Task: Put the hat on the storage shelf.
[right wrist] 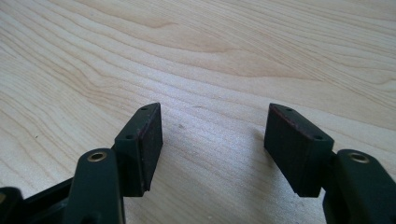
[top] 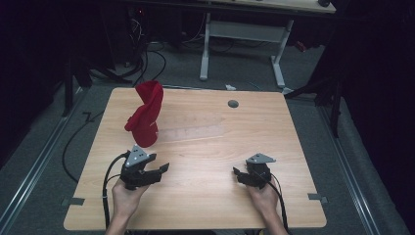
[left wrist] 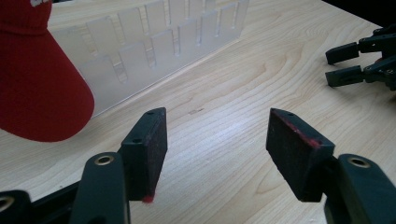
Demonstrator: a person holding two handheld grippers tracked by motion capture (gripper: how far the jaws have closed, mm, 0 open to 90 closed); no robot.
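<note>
Red cap (top: 145, 113) stands propped at the table's (top: 205, 196) far left, against a clear slotted rack (top: 193, 131) that runs toward the middle. Left gripper (top: 159, 170) sits just near of the cap, jaws wide with only bare wood between them. Right gripper (top: 238, 174) rests well apart at the near right, jaws also wide and empty. A grey grommet (top: 233, 104) lies near the far edge. The rack is faint from above, and the left gripper view cuts off the cap's crown.
</note>
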